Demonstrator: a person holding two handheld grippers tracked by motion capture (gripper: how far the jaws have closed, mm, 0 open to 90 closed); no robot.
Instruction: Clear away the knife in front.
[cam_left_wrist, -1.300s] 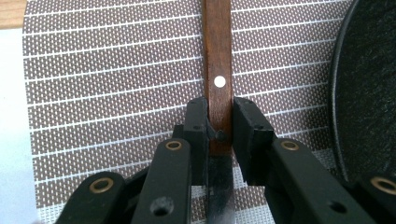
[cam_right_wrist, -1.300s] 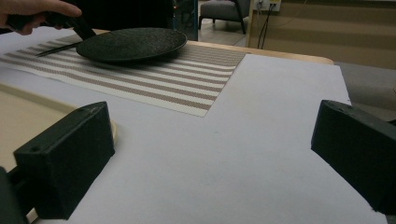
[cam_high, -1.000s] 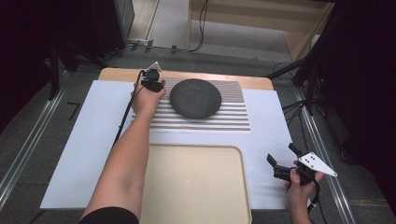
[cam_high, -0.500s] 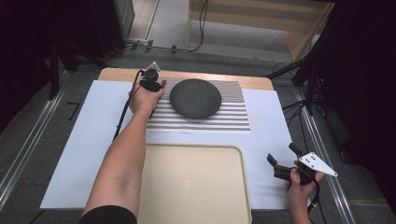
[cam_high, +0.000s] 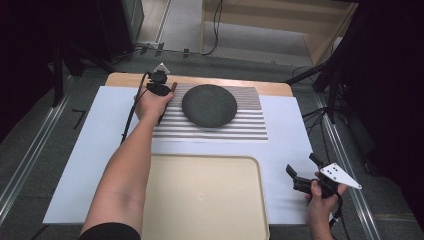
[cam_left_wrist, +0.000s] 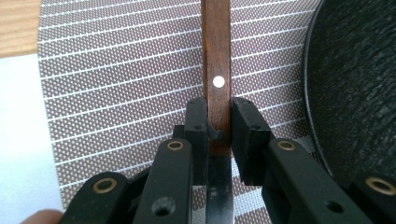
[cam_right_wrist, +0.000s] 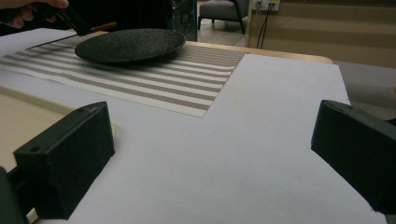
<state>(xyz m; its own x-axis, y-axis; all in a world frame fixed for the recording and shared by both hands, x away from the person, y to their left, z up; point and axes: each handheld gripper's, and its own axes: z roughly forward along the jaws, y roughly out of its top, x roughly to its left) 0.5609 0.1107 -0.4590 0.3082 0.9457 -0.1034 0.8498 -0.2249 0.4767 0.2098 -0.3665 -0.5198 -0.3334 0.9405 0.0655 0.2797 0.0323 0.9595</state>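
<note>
The left tongs (cam_left_wrist: 218, 140) are closed on a knife (cam_left_wrist: 217, 74), the two black pads pressing the wooden handle from either side just where it meets the blade. The handle, brown with a pale rivet, runs away from the tongs over the striped placemat (cam_left_wrist: 116, 84); the dark blade passes back between the jaw arms. In the high view the left tongs (cam_high: 161, 89) sit at the placemat's (cam_high: 240, 127) left far corner, just left of the black plate (cam_high: 209, 105), with the handle end (cam_high: 173, 86) showing beside the hand. Whether the knife rests on the placemat or is lifted off it cannot be told.

The plate lies on the placemat's far half, close beside the knife but apart from it. The placemat lies on a white sheet (cam_high: 90, 150) that covers most of the desk (cam_high: 120, 79), whose wooden edge shows just beyond the placemat. A cream tray (cam_high: 200, 200) lies on the near side of the placemat, touching or nearly touching its near edge.

The right tongs (cam_high: 300, 175) are held well to the right of the tray, over the white sheet near its right edge. Their jaws stand wide apart with nothing between them; through the gap the right gripper view shows the sheet (cam_right_wrist: 261, 140), the placemat (cam_right_wrist: 154, 84) and the plate (cam_right_wrist: 130, 44) farther off.
</note>
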